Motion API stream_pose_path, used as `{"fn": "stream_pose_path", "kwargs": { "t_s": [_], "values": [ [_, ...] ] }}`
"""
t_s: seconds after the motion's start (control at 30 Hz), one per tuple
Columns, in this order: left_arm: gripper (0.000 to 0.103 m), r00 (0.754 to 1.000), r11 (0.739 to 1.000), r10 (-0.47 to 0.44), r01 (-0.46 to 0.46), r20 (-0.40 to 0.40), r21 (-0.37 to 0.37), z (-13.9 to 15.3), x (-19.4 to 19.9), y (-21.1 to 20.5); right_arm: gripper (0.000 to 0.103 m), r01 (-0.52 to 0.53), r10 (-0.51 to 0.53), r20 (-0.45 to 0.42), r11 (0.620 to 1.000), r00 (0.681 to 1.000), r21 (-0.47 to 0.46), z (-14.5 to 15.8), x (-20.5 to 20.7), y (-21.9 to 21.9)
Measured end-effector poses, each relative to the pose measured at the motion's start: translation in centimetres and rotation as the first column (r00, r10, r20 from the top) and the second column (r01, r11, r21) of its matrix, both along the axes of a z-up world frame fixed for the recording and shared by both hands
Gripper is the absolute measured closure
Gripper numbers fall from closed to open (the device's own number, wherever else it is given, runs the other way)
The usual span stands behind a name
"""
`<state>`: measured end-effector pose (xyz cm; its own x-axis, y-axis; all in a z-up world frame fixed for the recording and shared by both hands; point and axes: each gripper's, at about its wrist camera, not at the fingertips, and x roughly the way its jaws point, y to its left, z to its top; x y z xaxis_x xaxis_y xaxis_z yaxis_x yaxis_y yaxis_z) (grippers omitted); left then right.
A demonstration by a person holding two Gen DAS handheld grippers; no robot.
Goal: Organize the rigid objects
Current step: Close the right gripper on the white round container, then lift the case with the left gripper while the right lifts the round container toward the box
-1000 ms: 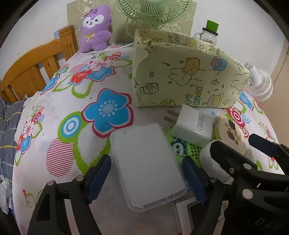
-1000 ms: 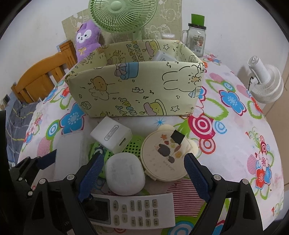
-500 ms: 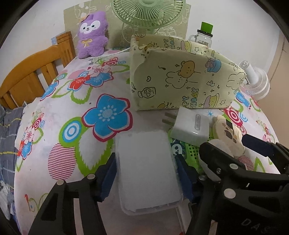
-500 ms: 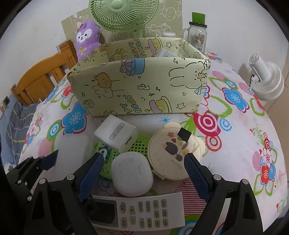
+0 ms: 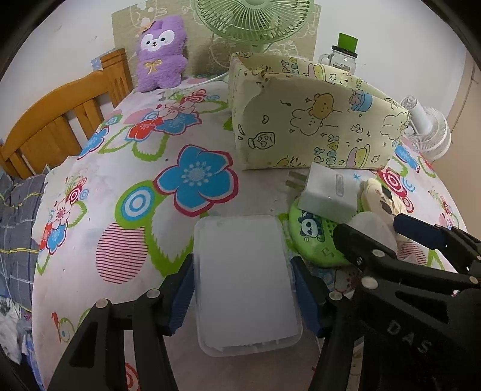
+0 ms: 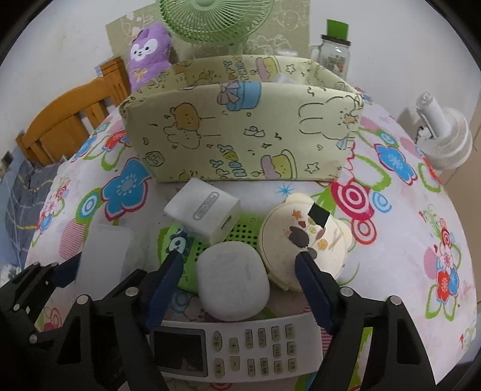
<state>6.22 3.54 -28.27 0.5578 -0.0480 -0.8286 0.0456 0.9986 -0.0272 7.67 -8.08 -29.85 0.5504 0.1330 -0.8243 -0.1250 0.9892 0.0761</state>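
My left gripper (image 5: 242,288) is shut on a flat translucent white plastic box (image 5: 245,279), its blue pads pressed on both long sides; the box also shows in the right wrist view (image 6: 103,255). My right gripper (image 6: 237,285) is open, its jaws either side of a rounded white case (image 6: 233,281) above a white remote control (image 6: 234,349). Beside them lie a white charger plug (image 6: 203,210), a green panda case (image 6: 231,228) and a round cream tin (image 6: 303,243). The yellow cartoon fabric bin (image 6: 240,132) stands behind them.
A green fan (image 6: 210,18), a purple plush toy (image 5: 160,63), a glass jar with a green lid (image 6: 333,54) and a small white fan (image 6: 445,138) stand at the back. A wooden chair (image 5: 60,120) is at the left. Flowered cloth (image 5: 135,180) covers the table.
My left gripper has moved forward and closed its jaws onto the flat white box. My right gripper has moved forward and narrowed around the rounded white case.
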Motion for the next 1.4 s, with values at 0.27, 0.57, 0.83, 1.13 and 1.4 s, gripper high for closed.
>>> {"fn": "stream_pose_path", "kwargs": {
  "t_s": [0.27,0.57,0.83,1.13,1.4],
  "values": [
    [0.04,1.0,1.0,-0.011,0.011,-0.005,0.01,0.0,-0.7,0.2,0.045,-0.028,0.029,0.011,0.998,1.0,-0.063,0.2,-0.5,1.2],
    [0.041,1.0,1.0,0.003,-0.003,-0.002,-0.005,0.0,-0.1,0.5,0.055,-0.1,0.1,0.007,0.995,0.995,-0.001,0.6,-0.1,2.9],
    [0.041,1.0,1.0,0.011,-0.011,-0.002,-0.021,0.0,0.7,0.3,0.055,-0.072,0.072,0.02,0.997,0.997,0.007,0.6,0.7,3.0],
    [0.041,1.0,0.999,-0.01,0.01,0.017,-0.037,1.1,1.2,-0.4,0.055,-0.028,0.028,0.008,0.999,1.0,0.031,1.4,1.1,1.7],
    [0.041,0.999,0.999,-0.01,0.012,0.039,-0.04,2.0,1.7,-0.6,0.056,-0.023,0.021,0.053,0.999,0.998,0.028,2.5,1.2,1.4]
  ]
}}
